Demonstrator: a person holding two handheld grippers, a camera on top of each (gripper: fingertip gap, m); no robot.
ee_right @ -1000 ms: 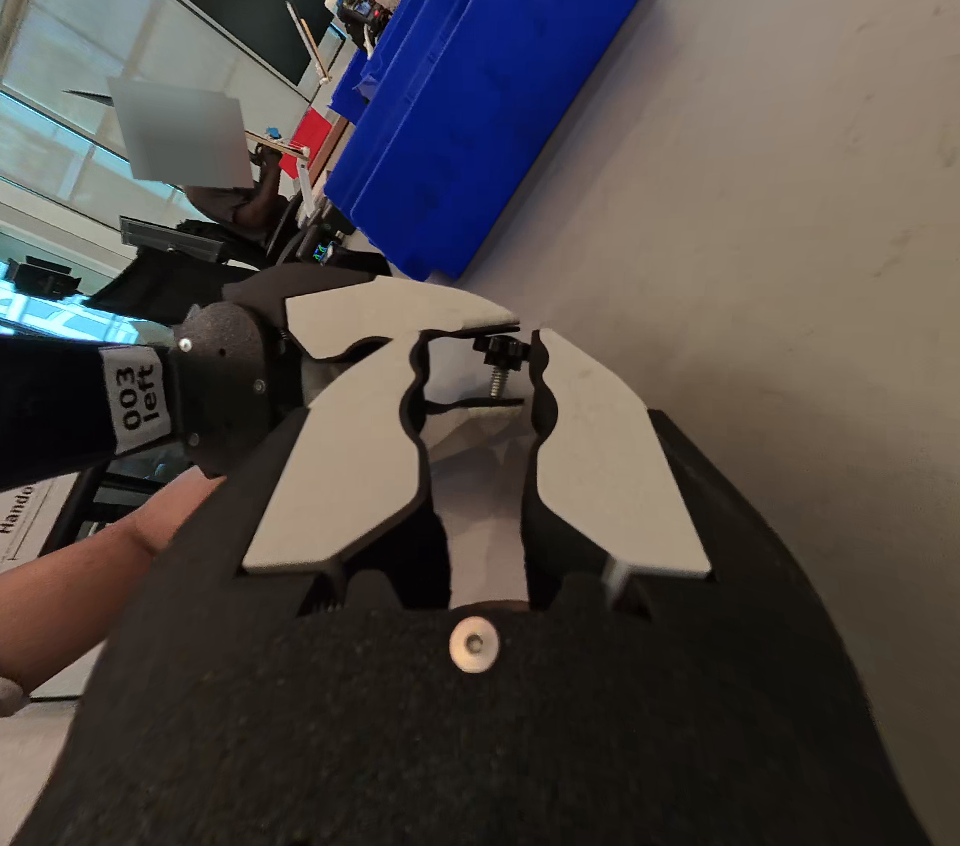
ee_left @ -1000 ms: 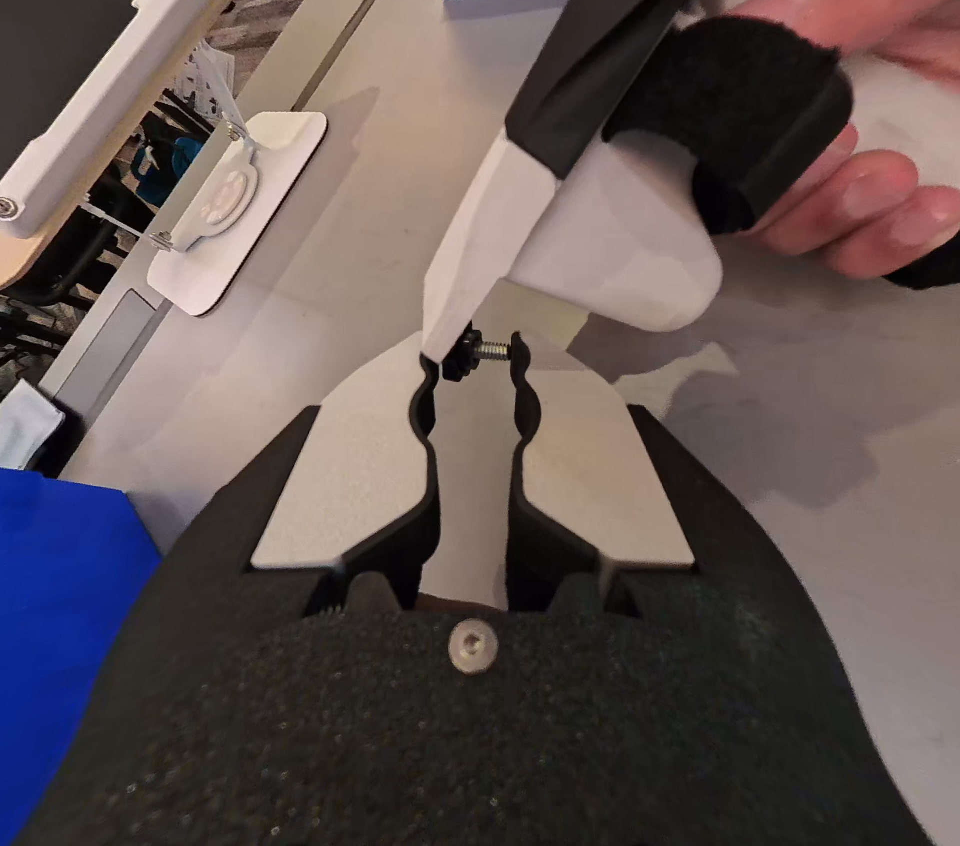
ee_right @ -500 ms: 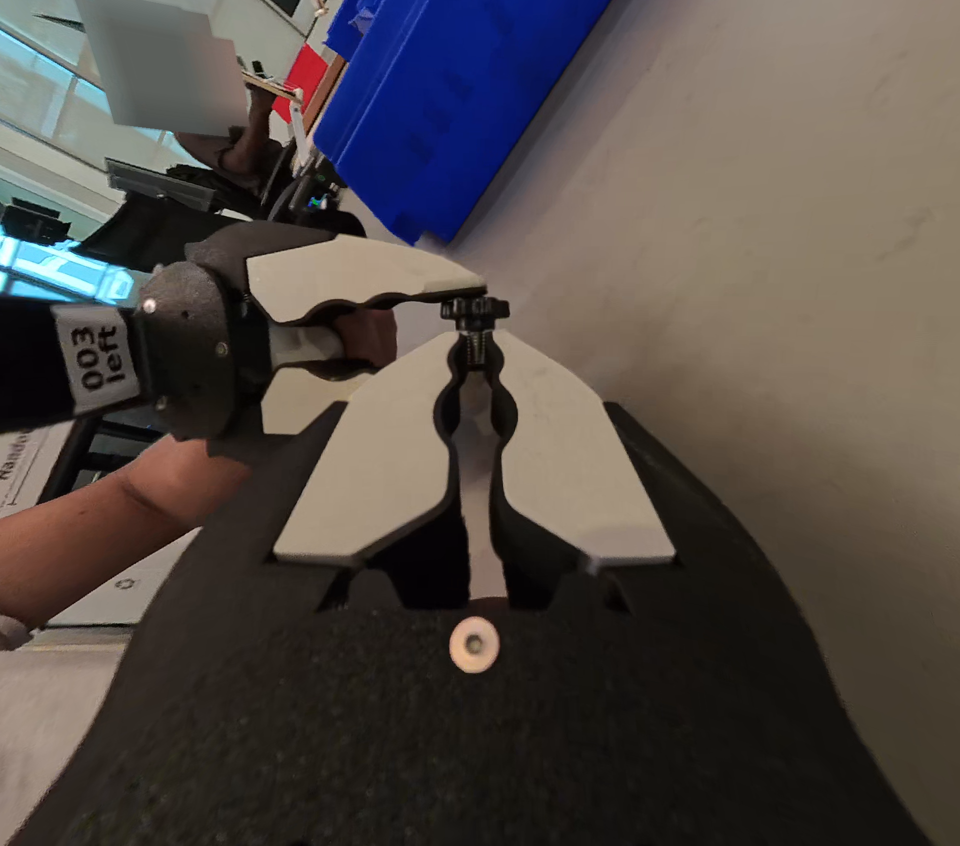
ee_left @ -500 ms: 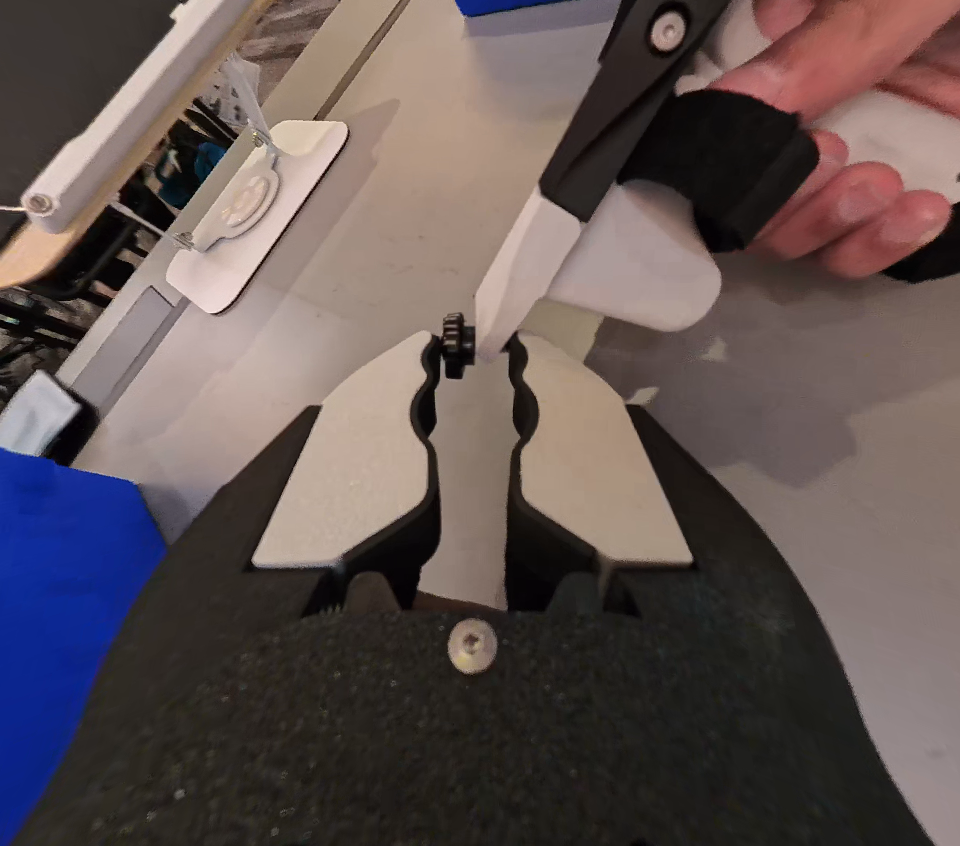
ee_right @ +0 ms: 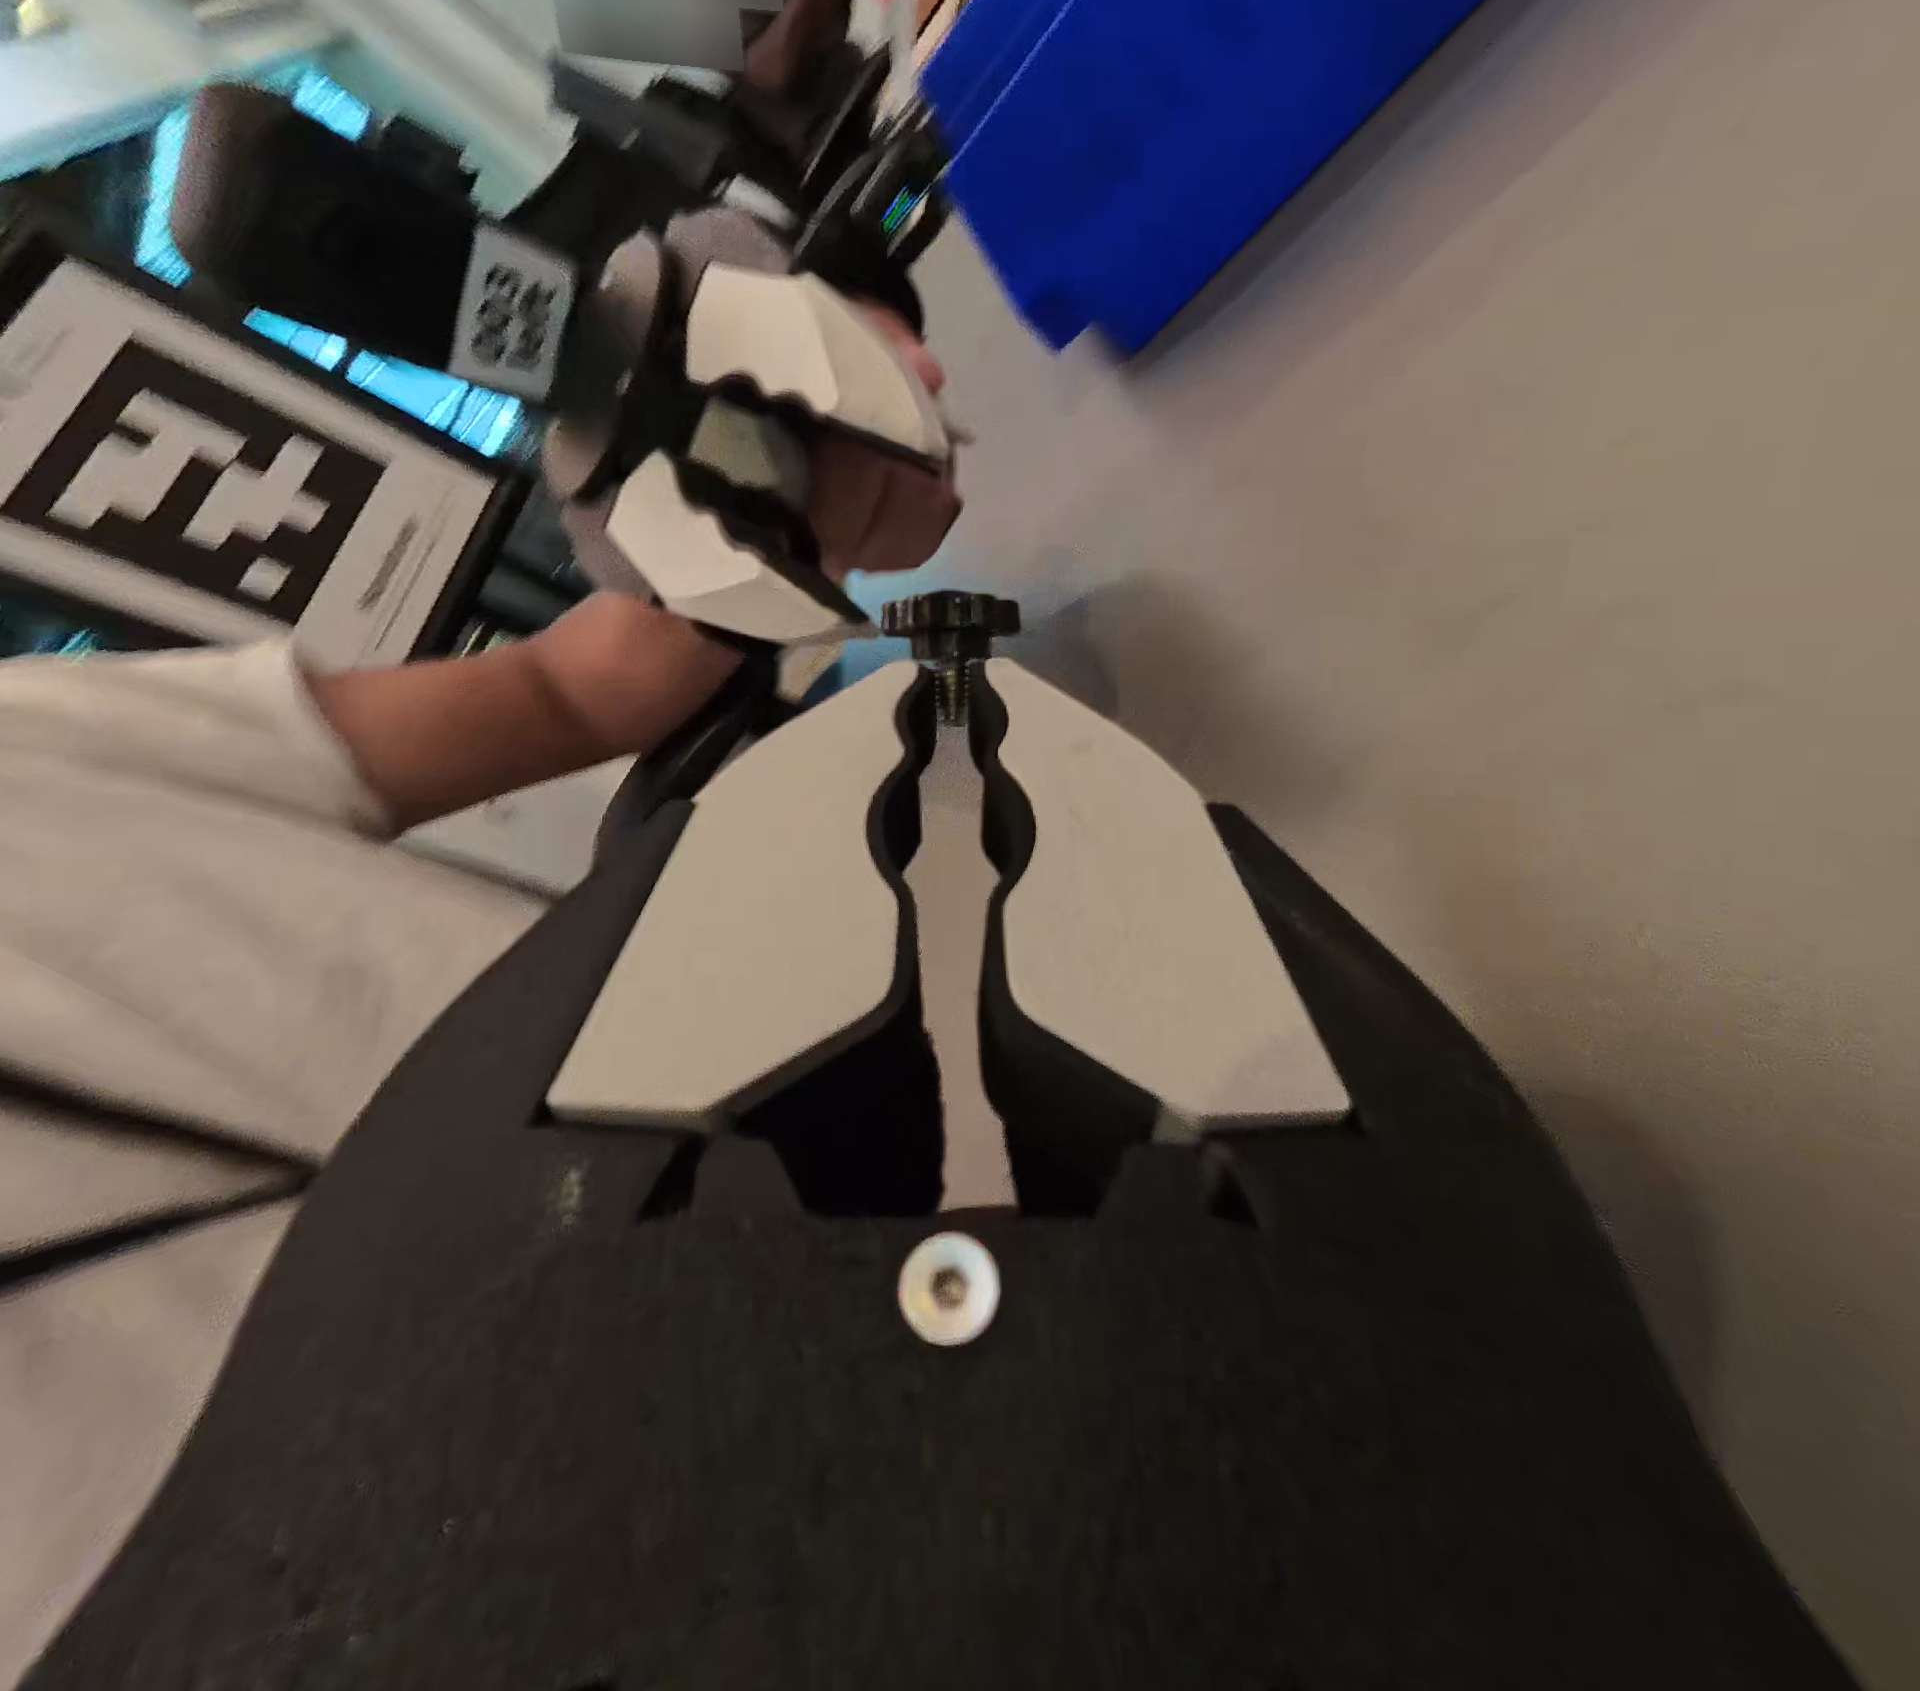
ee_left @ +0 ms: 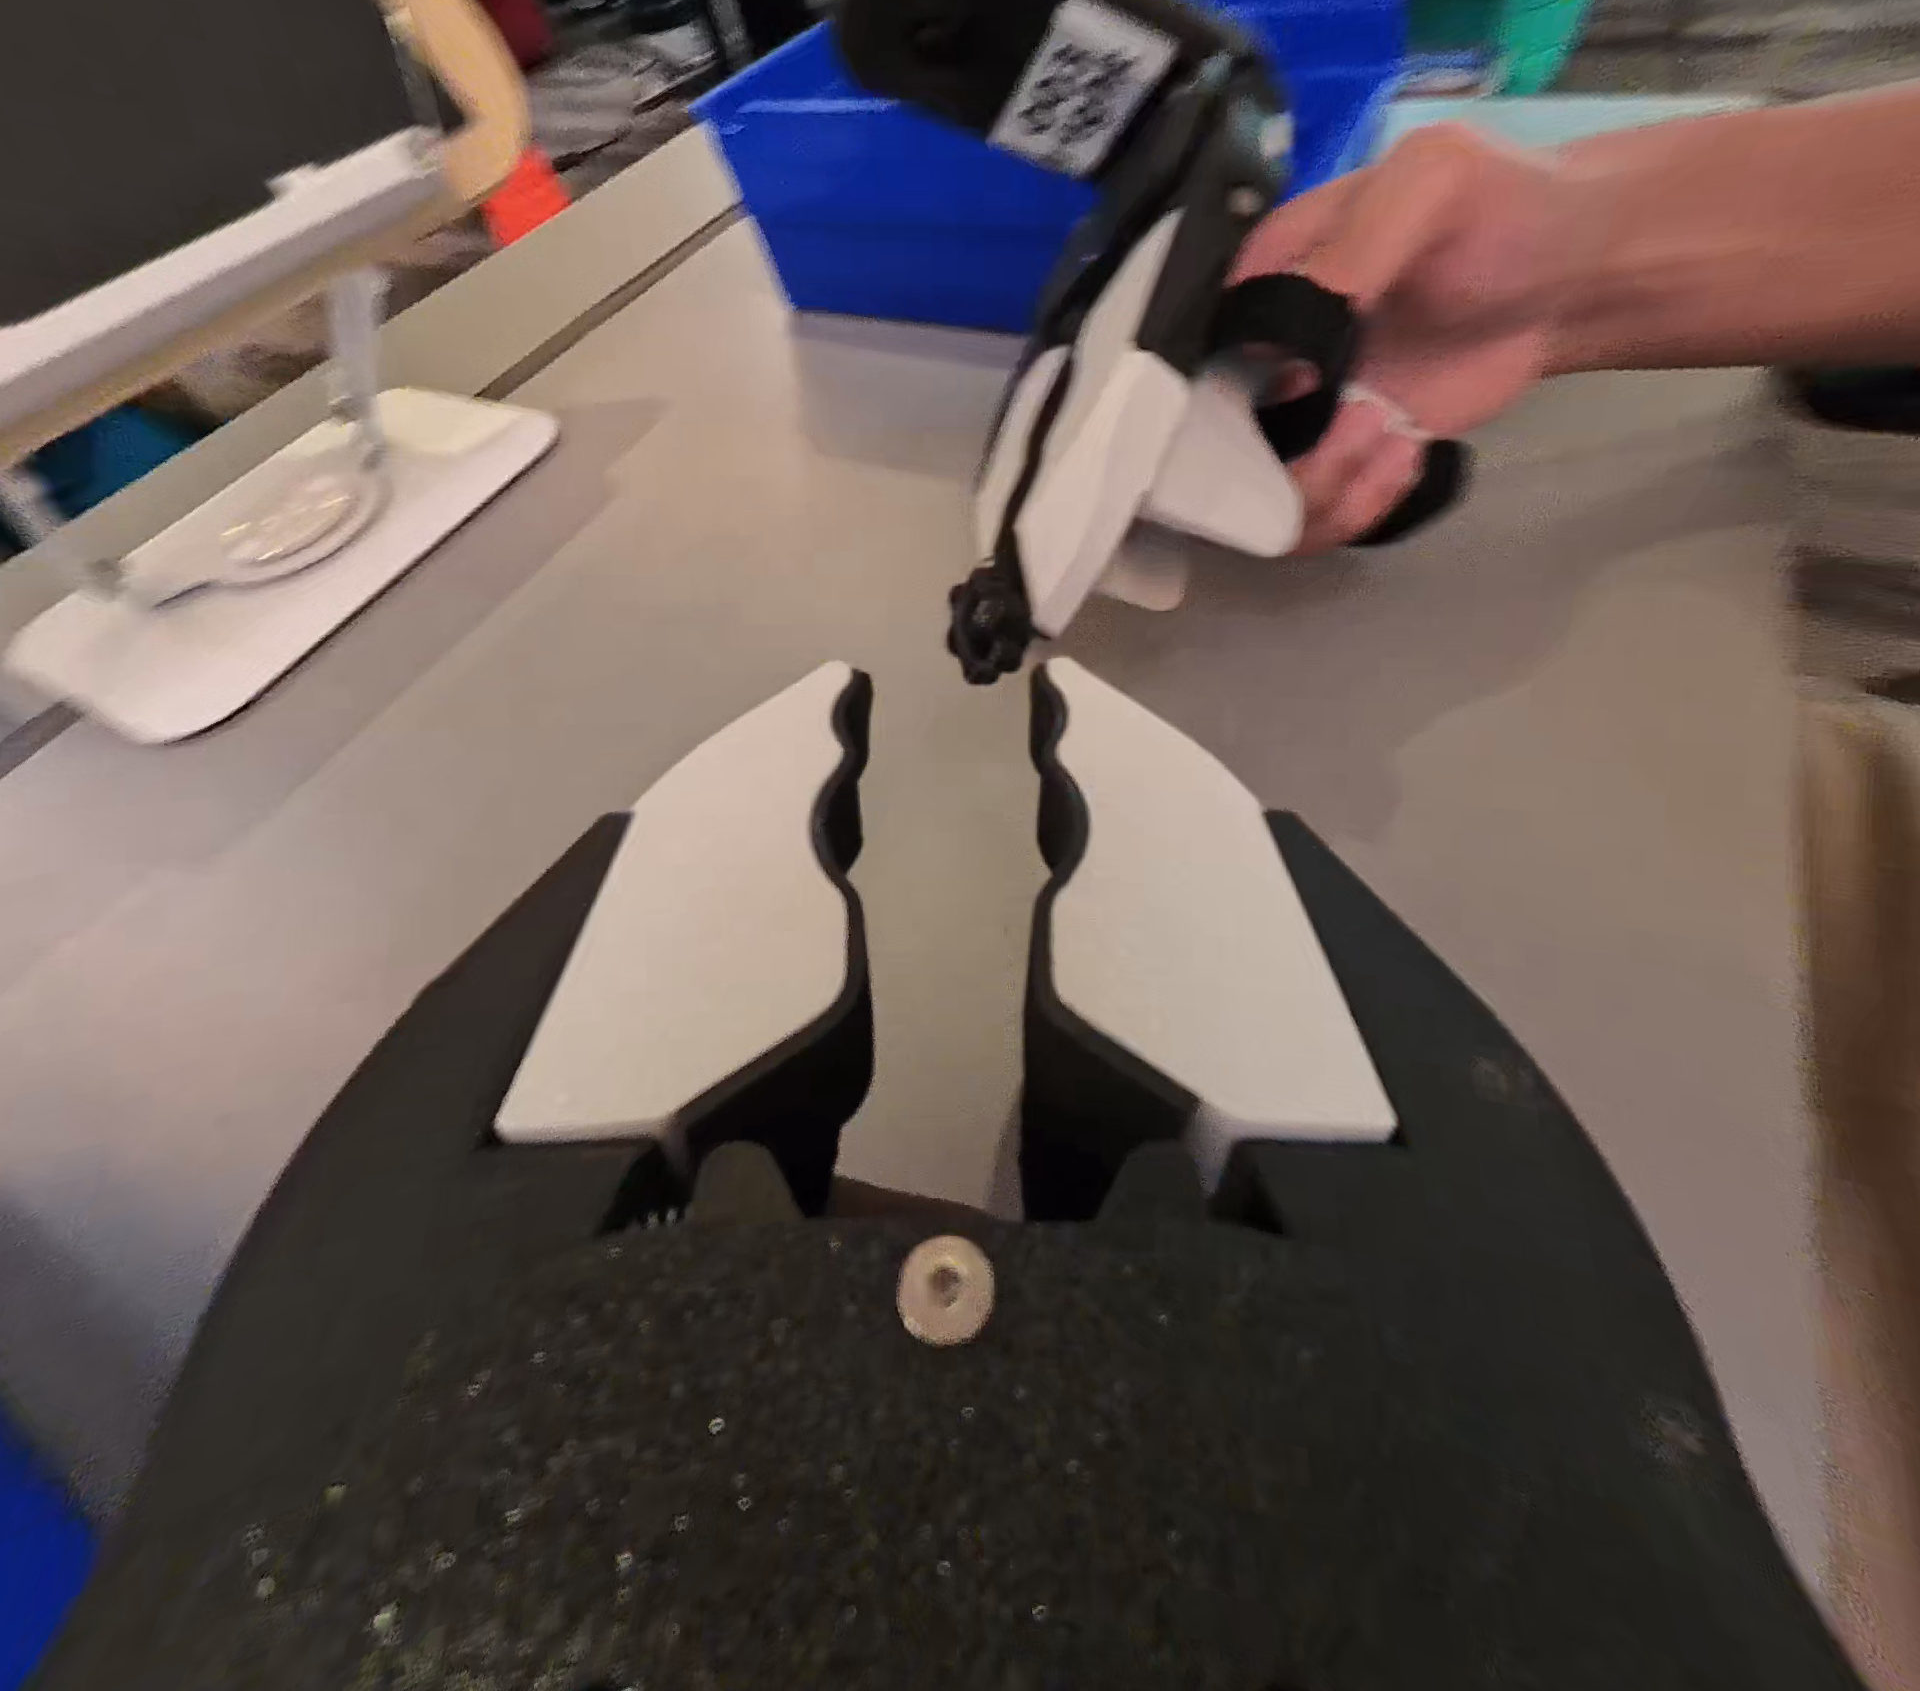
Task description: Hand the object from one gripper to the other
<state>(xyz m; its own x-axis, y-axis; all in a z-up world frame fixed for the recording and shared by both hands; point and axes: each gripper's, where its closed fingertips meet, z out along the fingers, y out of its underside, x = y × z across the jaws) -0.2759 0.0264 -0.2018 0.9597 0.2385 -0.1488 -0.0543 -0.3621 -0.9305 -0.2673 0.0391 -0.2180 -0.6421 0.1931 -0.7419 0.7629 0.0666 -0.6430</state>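
A small black knob screw (ee_right: 948,611) sticks out from the tips of my right gripper (ee_right: 948,683), which is shut on its threaded shank. In the left wrist view the right gripper (ee_left: 1023,607) hangs just beyond my left fingertips with the screw (ee_left: 985,633) at its tip, above the grey table (ee_left: 623,602). My left gripper (ee_left: 948,691) is open and empty, its tips just below the screw and not touching it. In the right wrist view the left gripper (ee_right: 883,529) shows to the left, open, a short way from the knob.
A blue bin (ee_left: 904,207) stands at the back of the table and also shows in the right wrist view (ee_right: 1299,31). A white stand base (ee_left: 281,540) sits at the left. A person's hand (ee_left: 1434,332) holds the right gripper. The grippers are tip to tip, or close to it.
The right gripper closed on the screw's shank. The left gripper let go of it, and the two grippers have drawn apart with the screw in the right one.
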